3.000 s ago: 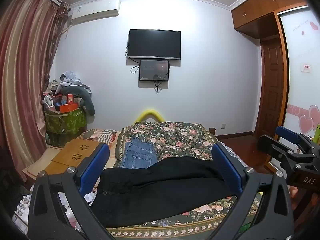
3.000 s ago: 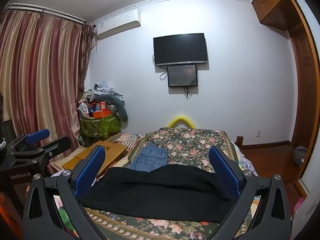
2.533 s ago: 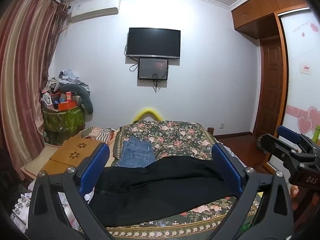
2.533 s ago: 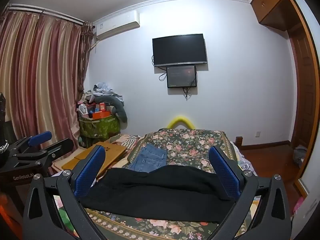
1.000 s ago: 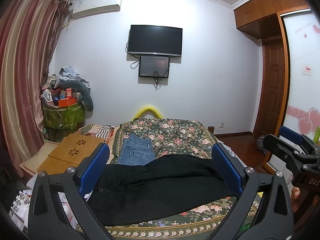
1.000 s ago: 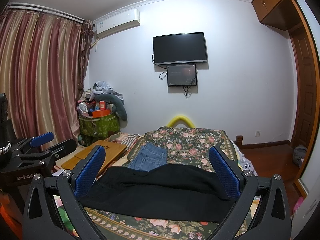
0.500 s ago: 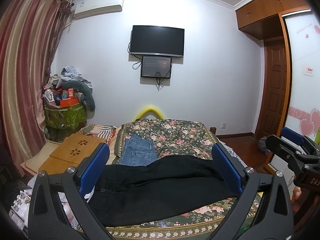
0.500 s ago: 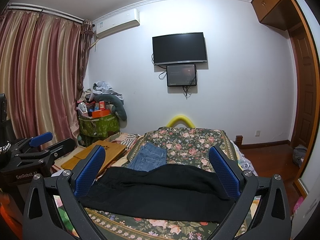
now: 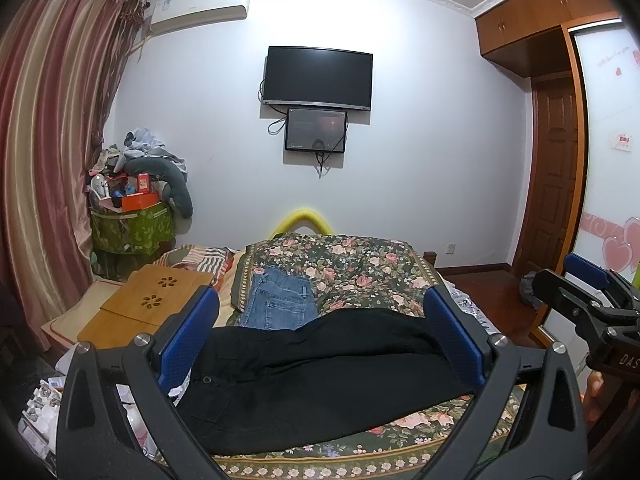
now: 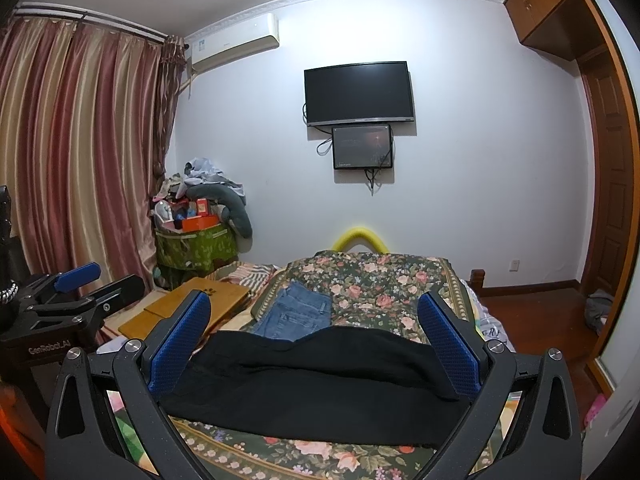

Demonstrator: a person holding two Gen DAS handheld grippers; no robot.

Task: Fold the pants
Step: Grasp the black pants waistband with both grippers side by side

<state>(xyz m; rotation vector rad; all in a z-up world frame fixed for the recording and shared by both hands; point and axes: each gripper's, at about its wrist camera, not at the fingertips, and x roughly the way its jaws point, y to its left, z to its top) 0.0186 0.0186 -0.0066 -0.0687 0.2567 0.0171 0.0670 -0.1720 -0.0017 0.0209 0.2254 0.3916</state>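
Note:
Black pants (image 9: 320, 376) lie flat across the near end of the floral bedspread (image 9: 360, 276), waistband to the left. They also show in the right wrist view (image 10: 320, 380). My left gripper (image 9: 320, 336) is open and empty, held above and in front of the pants. My right gripper (image 10: 316, 340) is open and empty, also held in front of them. The right gripper shows at the right edge of the left wrist view (image 9: 592, 312). The left gripper shows at the left edge of the right wrist view (image 10: 72, 292).
Folded blue jeans (image 9: 280, 304) lie on the bed behind the black pants. A wooden lap desk (image 9: 148, 308) sits to the left. A cluttered green bin (image 9: 132, 224) stands in the far left corner by the curtains. A wardrobe and door are on the right.
Both grippers have drifted only slightly; the view has shifted a little. The pants have not moved.

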